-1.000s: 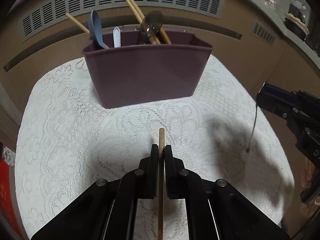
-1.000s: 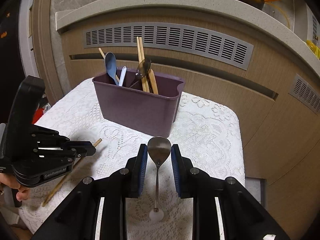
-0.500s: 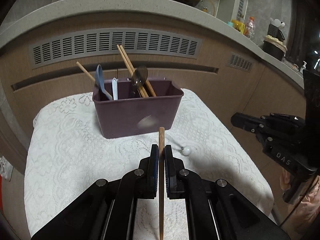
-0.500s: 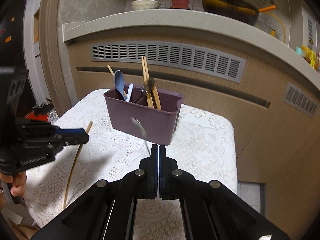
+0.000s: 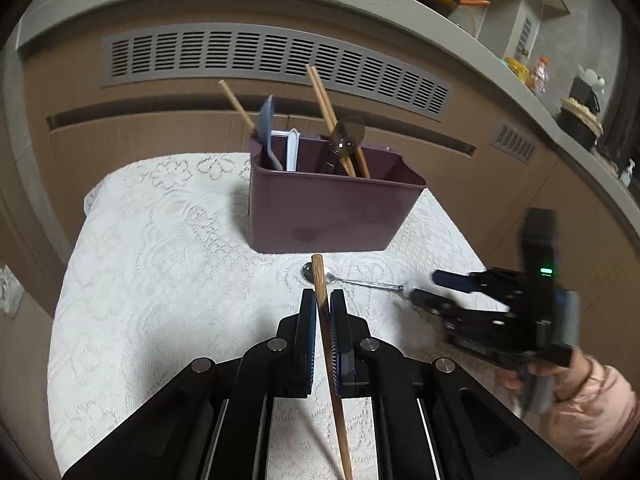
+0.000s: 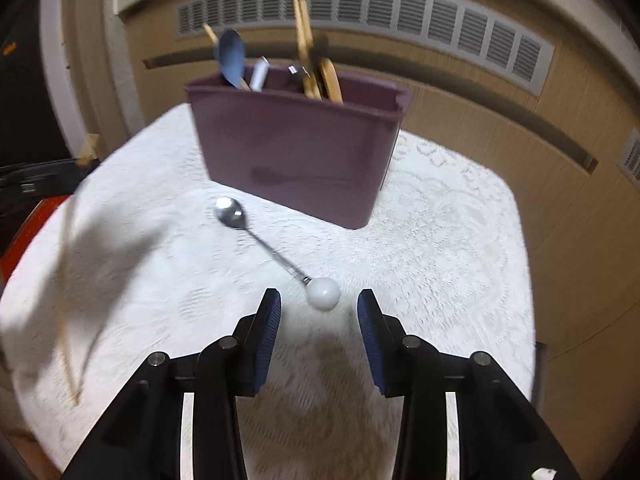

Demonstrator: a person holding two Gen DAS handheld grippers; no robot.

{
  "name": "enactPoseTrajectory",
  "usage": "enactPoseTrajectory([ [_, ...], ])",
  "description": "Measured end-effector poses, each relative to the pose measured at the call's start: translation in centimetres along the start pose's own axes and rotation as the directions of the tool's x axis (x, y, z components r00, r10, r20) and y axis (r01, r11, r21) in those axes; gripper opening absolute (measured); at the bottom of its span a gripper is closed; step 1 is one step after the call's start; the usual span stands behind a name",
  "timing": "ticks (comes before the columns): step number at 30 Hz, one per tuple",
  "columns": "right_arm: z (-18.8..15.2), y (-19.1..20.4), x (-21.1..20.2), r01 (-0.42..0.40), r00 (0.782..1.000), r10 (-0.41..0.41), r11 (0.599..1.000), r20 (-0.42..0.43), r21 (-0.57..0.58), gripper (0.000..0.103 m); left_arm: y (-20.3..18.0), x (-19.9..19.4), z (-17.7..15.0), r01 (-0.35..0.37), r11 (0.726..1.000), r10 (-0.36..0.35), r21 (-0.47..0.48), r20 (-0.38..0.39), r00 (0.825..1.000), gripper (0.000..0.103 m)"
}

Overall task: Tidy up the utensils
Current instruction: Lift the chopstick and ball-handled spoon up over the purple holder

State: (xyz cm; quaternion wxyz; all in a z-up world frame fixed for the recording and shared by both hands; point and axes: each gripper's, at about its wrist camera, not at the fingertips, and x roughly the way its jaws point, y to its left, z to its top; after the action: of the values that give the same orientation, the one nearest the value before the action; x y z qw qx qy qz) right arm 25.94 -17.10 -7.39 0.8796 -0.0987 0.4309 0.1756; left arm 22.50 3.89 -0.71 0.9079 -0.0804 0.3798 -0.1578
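- One white lace tablecloth (image 5: 160, 280) covered the whole table, which stood against a brown cabinet front with a grey vent grille (image 5: 272, 60).
- Purple utensil bin (image 5: 328, 208) sat upright toward the far side of the cloth; it held wooden chopsticks (image 5: 332, 120), a blue spoon (image 5: 266, 128), a white-handled piece and a dark spoon, all leaning.
- Left gripper (image 5: 324, 304) was pinched tight on a single wooden chopstick (image 5: 320, 280); stick ran between the pads, tip poking out ahead of the fingers, clear of the cloth, short of the bin.
- Right gripper (image 6: 319, 312) was low over the cloth, jaws opening, pads not touching anything. A hand in a pink sleeve (image 5: 588, 396) carried it.
- Metal spoon (image 6: 256, 236) with a white ball end (image 6: 323, 293) lay flat on the cloth in front of the bin, bowl toward the bin, ball end lying between the right fingertips, apart from both pads.
- Right view was motion-blurred; small details in the bin were hard to read.
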Motion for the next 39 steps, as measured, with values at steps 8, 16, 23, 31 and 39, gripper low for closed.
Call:
enactPoseTrajectory([
  [8,0.5,0.5,1.5,0.021,1.0,-0.021,1.0,-0.015,-0.015,0.021,0.5,-0.8,-0.1,0.038,0.999,-0.037,-0.03,0.009,0.999,0.007],
  [16,1.5,-0.2,-7.8,0.141,0.969,-0.142,0.99,0.204,0.019,0.019,-1.2,-3.0,0.2,0.073,0.997,-0.073,-0.011,0.057,0.996,0.007],
  [23,2.2,0.1,-12.6,0.197,0.936,-0.184,0.98,0.299,-0.013,0.019,-2.0,-2.5,0.1,-0.009,1.0,0.009,0.014,0.021,1.0,0.007],
  [31,1.0,-0.4,-12.4,0.139,0.954,-0.133,0.99,0.27,-0.003,0.019,0.6,7.4,-0.2,-0.121,0.988,0.081,-0.098,-0.342,0.936,0.01],
  [39,0.1,-0.6,-12.3,0.139,0.952,-0.132,0.99,0.276,-0.008,0.019,-0.3,12.2,0.4,-0.196,0.981,0.178,0.0,-0.418,0.891,0.008],
])
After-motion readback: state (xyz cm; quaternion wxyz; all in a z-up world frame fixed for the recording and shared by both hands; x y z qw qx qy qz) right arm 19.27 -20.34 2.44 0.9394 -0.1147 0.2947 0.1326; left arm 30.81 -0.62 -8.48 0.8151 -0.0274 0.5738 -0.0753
